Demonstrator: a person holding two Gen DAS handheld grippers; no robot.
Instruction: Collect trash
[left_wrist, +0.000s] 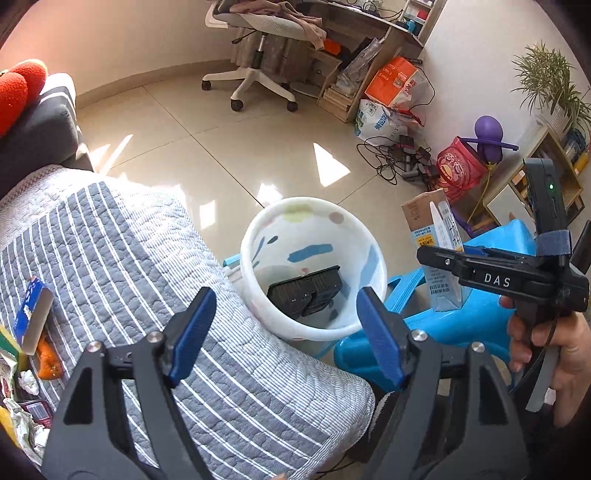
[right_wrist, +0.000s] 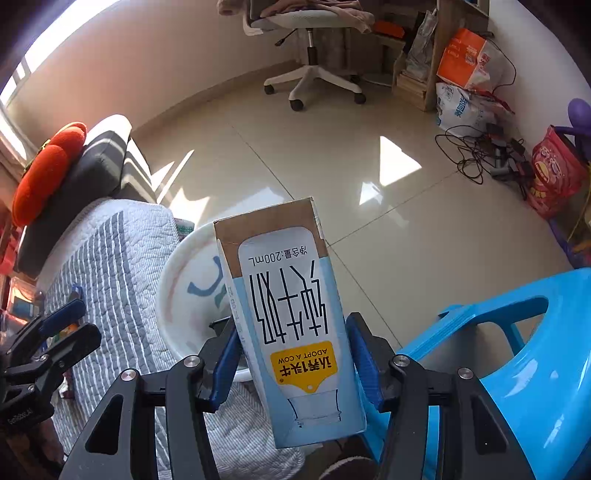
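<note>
A white waste bin (left_wrist: 314, 266) with coloured blotches stands on the floor beside the quilted sofa seat (left_wrist: 129, 258); a black box (left_wrist: 304, 291) lies inside it. My left gripper (left_wrist: 286, 332) is open and empty, just above the bin's near rim. My right gripper (right_wrist: 291, 354) is shut on a light blue milk carton (right_wrist: 291, 321), held upside down, right of the bin (right_wrist: 184, 295). The carton (left_wrist: 441, 243) and right gripper also show in the left wrist view. Several pieces of trash (left_wrist: 29, 332) lie on the quilt at the far left.
A blue plastic stool (right_wrist: 517, 354) stands right of the bin. An office chair (left_wrist: 258, 55), desk, bags and tangled cables (left_wrist: 399, 158) line the far wall. A dark cushion and red plush (right_wrist: 48, 173) sit on the sofa.
</note>
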